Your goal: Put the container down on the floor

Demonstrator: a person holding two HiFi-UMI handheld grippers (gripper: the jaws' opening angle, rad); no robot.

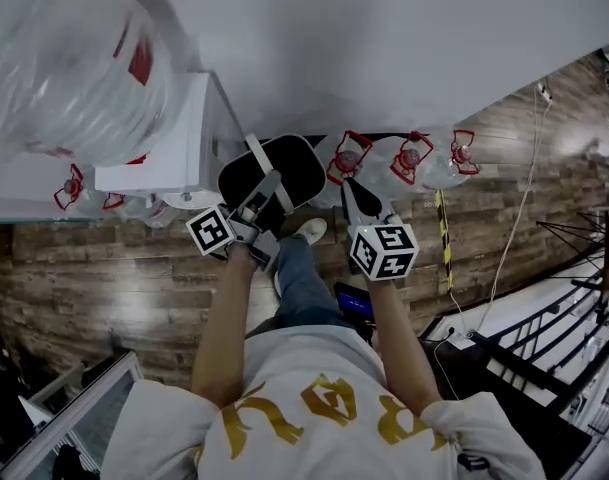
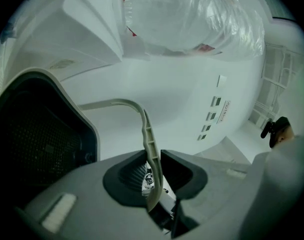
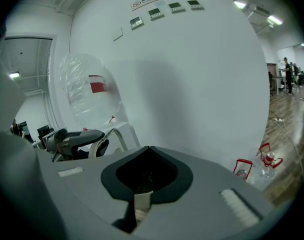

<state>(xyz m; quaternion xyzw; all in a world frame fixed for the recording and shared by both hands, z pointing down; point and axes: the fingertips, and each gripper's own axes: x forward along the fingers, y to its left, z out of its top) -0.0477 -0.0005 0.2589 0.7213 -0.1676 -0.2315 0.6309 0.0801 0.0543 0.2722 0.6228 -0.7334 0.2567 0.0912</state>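
Note:
In the head view, a black container [image 1: 289, 163] with a pale beige bail handle [image 1: 263, 171] hangs above the wooden floor, close to the white wall. My left gripper [image 1: 254, 216] is shut on that handle. In the left gripper view the handle [image 2: 151, 149] runs down between the closed jaws, and the container's dark mesh side [image 2: 37, 134] fills the left. My right gripper [image 1: 357, 196] is just right of the container, apart from it, with its jaws together. The right gripper view shows only a small pale piece low between its jaws [image 3: 142, 196]; the left gripper [image 3: 72, 139] sits at its left.
A white water dispenser [image 1: 174, 138] carrying a plastic-wrapped bottle [image 1: 64, 58] stands left of the container. Several clear water bottles with red handles [image 1: 414, 158] line the wall on the floor. My shoe [image 1: 309, 231] is below the container. Cables and black frames [image 1: 574, 308] lie right.

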